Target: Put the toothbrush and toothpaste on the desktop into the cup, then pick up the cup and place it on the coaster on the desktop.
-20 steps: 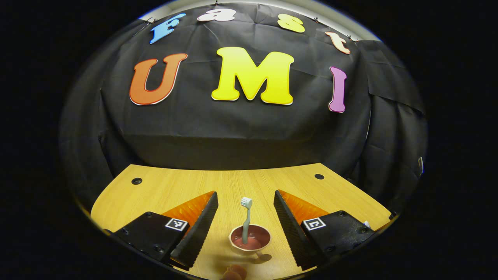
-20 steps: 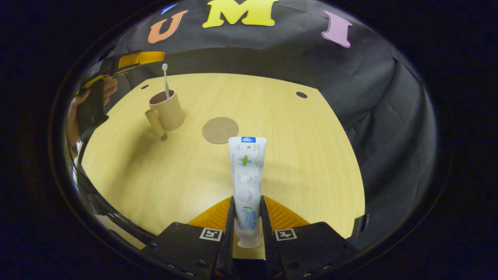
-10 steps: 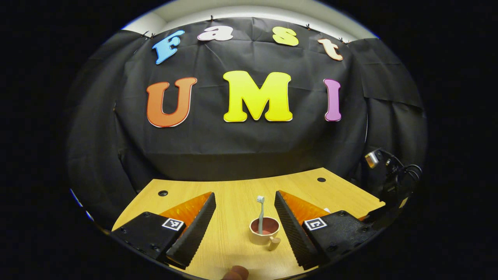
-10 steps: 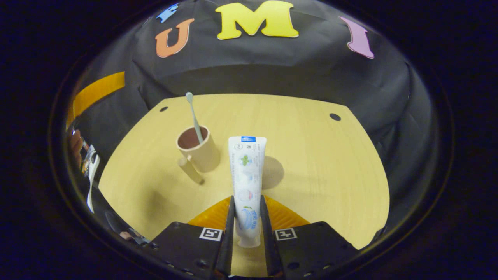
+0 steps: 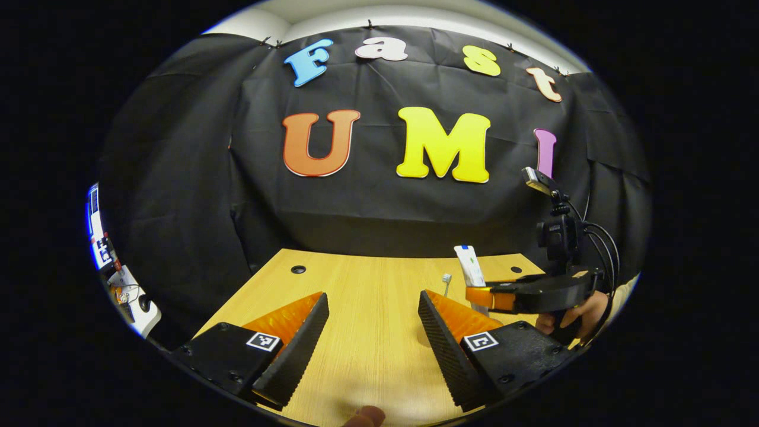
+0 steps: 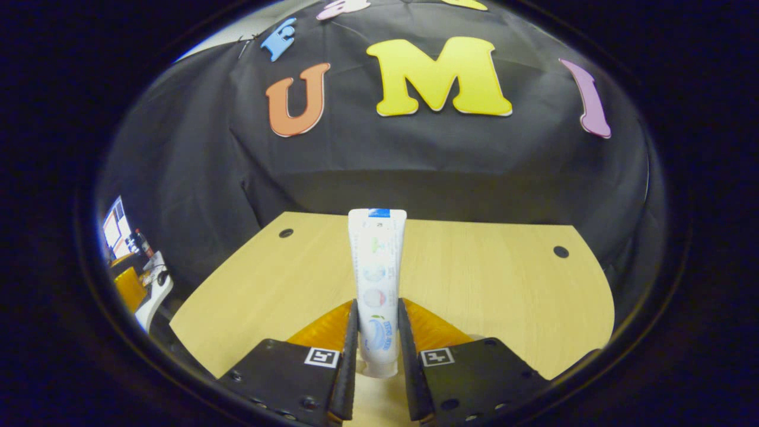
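Note:
My right gripper is shut on a white toothpaste tube, which stands upright between its fingers, cap end down. In the left gripper view that tube rises above the right gripper, held by a hand at the right. Just left of it the toothbrush head pokes up behind my left gripper's right finger; the cup below it is hidden. My left gripper is open above the wooden desktop with nothing between its fingers.
The desktop has small dark holes near its far corners. The black cloth wall stands close behind the table. Equipment sits beyond the table's left edge. A fingertip shows at the bottom of the left gripper view.
The left gripper swung left, away from the cup, so cup and toothbrush slid behind its right finger. The right gripper carried the toothpaste over to the cup, which dropped out of its view.

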`<action>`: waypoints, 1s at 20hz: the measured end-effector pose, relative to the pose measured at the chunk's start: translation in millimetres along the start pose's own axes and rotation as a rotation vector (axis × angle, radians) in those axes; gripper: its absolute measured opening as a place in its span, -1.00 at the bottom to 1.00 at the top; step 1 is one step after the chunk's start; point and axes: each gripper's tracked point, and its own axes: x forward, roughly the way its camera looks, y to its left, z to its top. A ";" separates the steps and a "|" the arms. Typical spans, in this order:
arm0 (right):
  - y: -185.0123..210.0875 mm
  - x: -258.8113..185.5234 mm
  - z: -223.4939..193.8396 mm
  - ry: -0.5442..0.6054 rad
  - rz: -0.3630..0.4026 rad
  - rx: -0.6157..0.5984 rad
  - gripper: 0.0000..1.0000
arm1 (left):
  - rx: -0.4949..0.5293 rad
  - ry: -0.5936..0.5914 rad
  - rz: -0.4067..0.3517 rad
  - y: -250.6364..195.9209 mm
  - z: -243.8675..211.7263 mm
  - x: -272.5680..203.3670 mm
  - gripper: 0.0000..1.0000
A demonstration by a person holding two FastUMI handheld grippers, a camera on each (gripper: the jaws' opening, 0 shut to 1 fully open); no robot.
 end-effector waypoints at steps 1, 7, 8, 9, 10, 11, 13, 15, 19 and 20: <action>5.2 11.2 2.1 -0.014 0.008 0.005 -0.29 | -0.007 0.022 0.021 9.5 -6.4 -8.1 0.94; 13.5 31.2 0.7 -0.035 -0.003 0.005 -0.29 | -0.009 0.056 0.053 29.0 -16.3 -31.0 0.93; 13.6 31.0 -0.6 -0.034 -0.006 0.002 -0.30 | -0.013 0.060 0.055 30.0 -17.4 -30.4 0.93; 13.9 31.6 -2.7 -0.027 -0.007 -0.002 -0.30 | -0.019 0.067 0.056 29.9 -18.9 -30.4 0.92; 13.1 30.8 -5.1 -0.018 -0.013 -0.003 -0.27 | -0.029 0.070 0.056 28.7 -19.8 -29.6 0.93; 13.1 29.4 -9.6 -0.003 -0.016 -0.003 -0.26 | -0.042 0.070 0.052 26.1 -20.2 -28.0 0.93; 12.7 21.4 -12.9 0.014 -0.014 -0.014 -0.24 | -0.066 0.073 0.042 19.7 -21.2 -25.2 0.93; 15.0 6.3 -5.7 -0.012 -0.004 -0.048 -0.19 | -0.087 0.073 0.031 11.8 -22.8 -22.9 0.93; 16.3 -31.2 6.6 -0.034 0.026 -0.082 0.02 | -0.111 0.086 0.011 -4.7 -24.3 -10.3 0.94; 13.9 -40.4 13.1 -0.048 0.028 -0.082 0.15 | -0.113 0.095 0.005 -9.4 -25.4 -6.5 0.94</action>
